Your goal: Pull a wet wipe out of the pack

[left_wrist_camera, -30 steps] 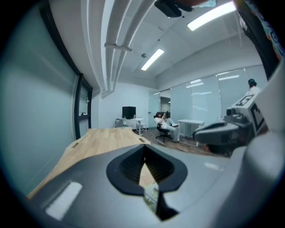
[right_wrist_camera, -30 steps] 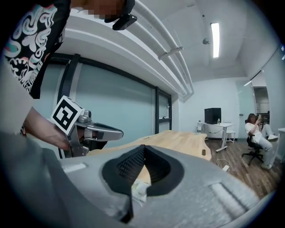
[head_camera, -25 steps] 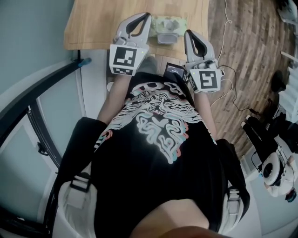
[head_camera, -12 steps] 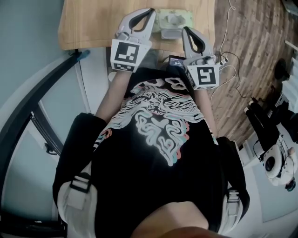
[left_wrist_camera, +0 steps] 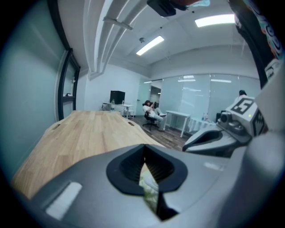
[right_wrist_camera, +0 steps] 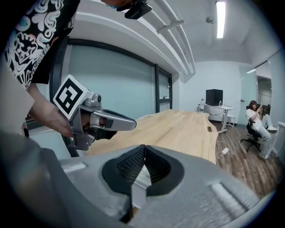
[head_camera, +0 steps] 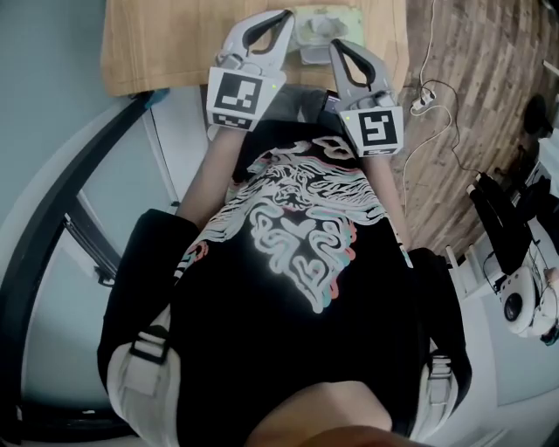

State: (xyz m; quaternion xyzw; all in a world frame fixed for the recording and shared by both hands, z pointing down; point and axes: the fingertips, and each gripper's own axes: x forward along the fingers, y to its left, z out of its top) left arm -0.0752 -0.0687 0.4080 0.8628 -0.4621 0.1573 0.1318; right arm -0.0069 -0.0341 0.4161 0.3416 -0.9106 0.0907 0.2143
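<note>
Claws both closed, gripping nothing: left claw (head_camera: 283, 16) and right claw (head_camera: 335, 44) flank the wet wipe pack (head_camera: 321, 26), just beside it, near the desk's (head_camera: 157, 44) near edge.

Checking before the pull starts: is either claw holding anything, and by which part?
Nothing is held. The left claw and right claw are both shut and empty; the wet wipe pack lies on the table ahead.

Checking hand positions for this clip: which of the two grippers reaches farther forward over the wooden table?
The left gripper: in the head view it reaches farther across the table than the right gripper, alongside the wipe pack.
</note>
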